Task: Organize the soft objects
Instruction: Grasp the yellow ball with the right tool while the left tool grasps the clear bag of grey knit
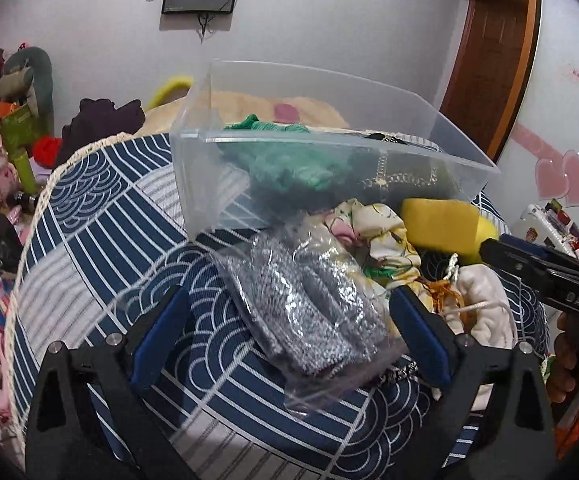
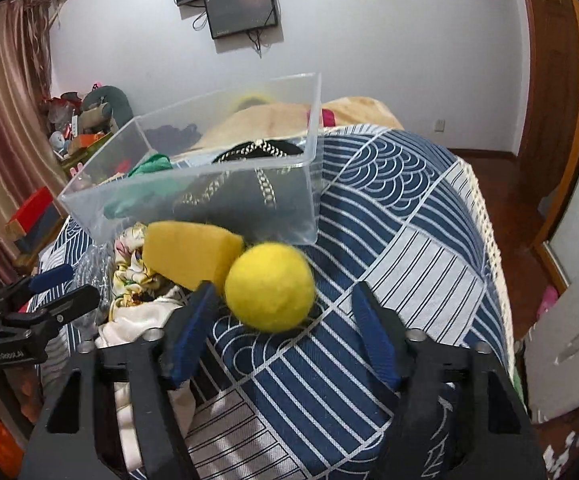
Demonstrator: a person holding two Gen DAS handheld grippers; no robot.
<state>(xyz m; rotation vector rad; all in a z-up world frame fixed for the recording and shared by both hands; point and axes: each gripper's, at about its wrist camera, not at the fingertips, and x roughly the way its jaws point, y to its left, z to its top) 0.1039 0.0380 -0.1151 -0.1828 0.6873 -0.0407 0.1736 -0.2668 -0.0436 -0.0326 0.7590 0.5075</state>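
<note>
A clear plastic bin (image 1: 193, 168) (image 2: 313, 184) stands on a blue patterned cloth and holds a green cloth (image 1: 289, 160) and a black chained item (image 2: 257, 152). In front of it lie a clear bag of silver scourers (image 1: 309, 296), a floral cloth (image 1: 373, 232), a yellow sponge (image 1: 437, 220) (image 2: 189, 252) and a white pouch (image 1: 485, 300). My left gripper (image 1: 289, 320) is open around the scourer bag. My right gripper (image 2: 285, 320) is open, with a yellow felt ball (image 2: 269, 286) between its fingers, apart from both pads.
The blue wave-patterned cloth (image 2: 389, 240) has a cream fringe at its edges. A beige blanket (image 2: 257, 120) lies behind the bin. Cluttered toys and boxes (image 1: 5, 128) stand at far left. A wooden door (image 1: 489, 60) is at the right.
</note>
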